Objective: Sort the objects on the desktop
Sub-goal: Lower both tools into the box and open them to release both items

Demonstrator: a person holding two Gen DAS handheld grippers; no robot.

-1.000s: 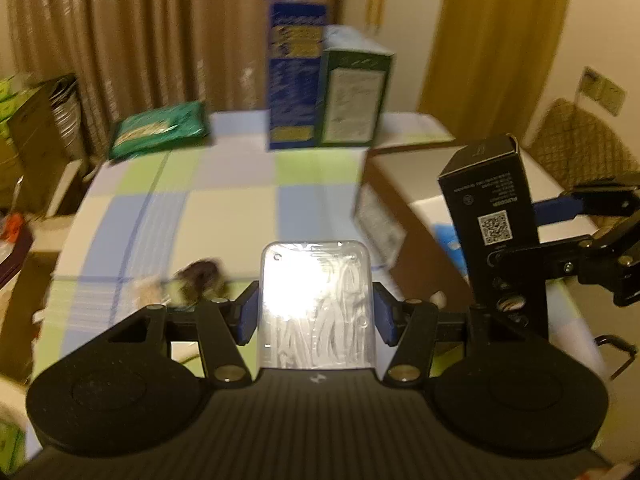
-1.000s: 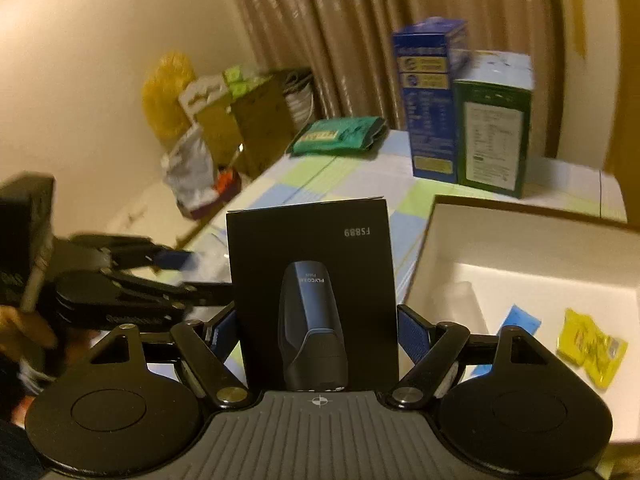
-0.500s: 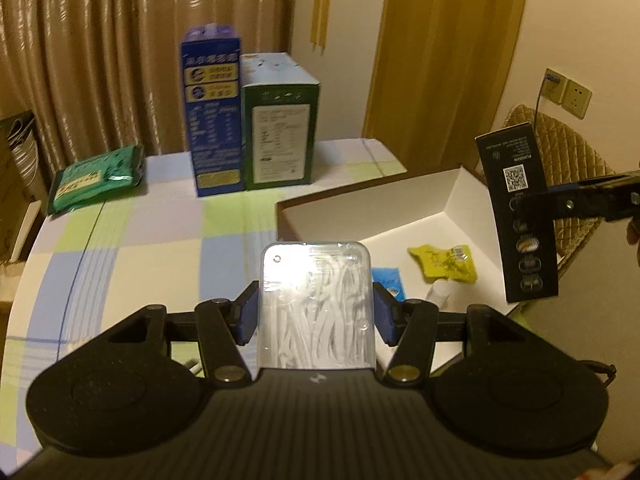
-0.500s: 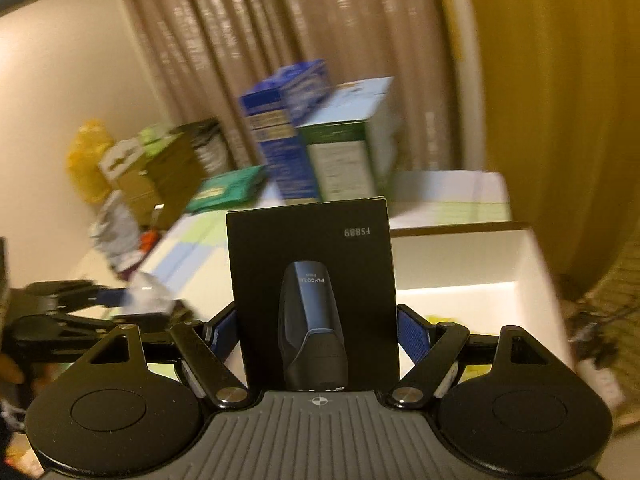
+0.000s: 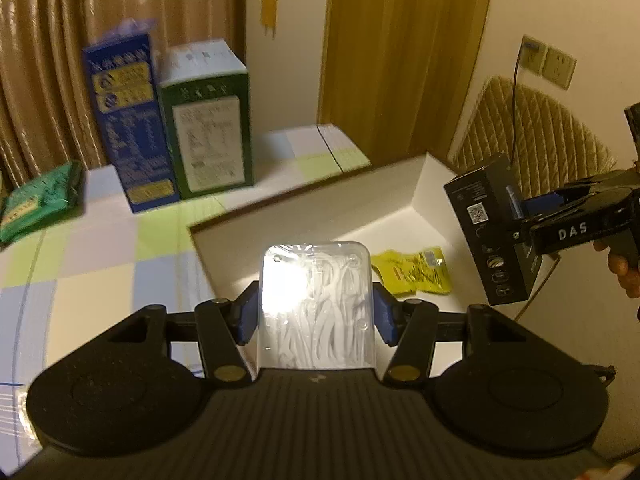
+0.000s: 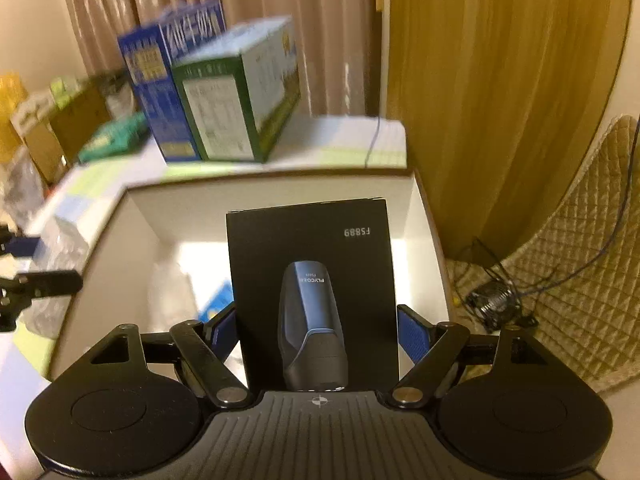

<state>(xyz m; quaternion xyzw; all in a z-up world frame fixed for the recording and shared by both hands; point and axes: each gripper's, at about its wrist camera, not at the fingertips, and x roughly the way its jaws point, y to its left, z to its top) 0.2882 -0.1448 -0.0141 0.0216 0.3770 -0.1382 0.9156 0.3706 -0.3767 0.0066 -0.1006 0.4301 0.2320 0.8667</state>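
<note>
Our left gripper [image 5: 316, 316] clamps the clear packet [image 5: 316, 304] and our right gripper [image 6: 316, 330] clamps the black box [image 6: 312, 292], both above the white bin [image 5: 400, 188], where crowding could make them collide and miss.

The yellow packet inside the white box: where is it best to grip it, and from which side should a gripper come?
The yellow packet lies flat on the floor of the white box, apart from the walls. Probably best to come straight down from above and pinch one crinkled edge, since a flat pouch offers no side to clamp and the walls hinder a sideways approach.
</note>
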